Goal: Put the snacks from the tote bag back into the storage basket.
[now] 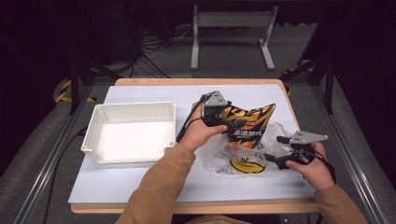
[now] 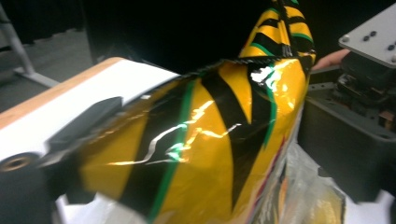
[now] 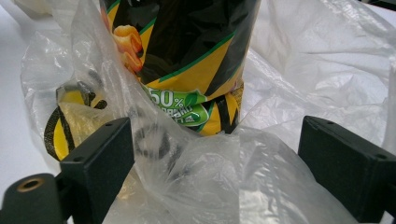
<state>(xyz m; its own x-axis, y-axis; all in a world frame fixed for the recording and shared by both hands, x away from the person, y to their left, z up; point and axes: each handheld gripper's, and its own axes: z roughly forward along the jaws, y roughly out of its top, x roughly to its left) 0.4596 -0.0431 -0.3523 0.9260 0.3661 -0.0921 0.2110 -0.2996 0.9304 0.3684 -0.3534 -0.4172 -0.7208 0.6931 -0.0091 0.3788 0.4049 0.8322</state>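
Now the left tool, jaws closing on the snack bag, should pinch its top firmly. Meanwhile the right tool, spread around the plastic bag near the counter's right edge, should pin that down.

Readable print on the snack bag
A green label low on the yellow-and-black snack bag, centre of the right gripper view, reads "50%"; smaller print beneath is illegible
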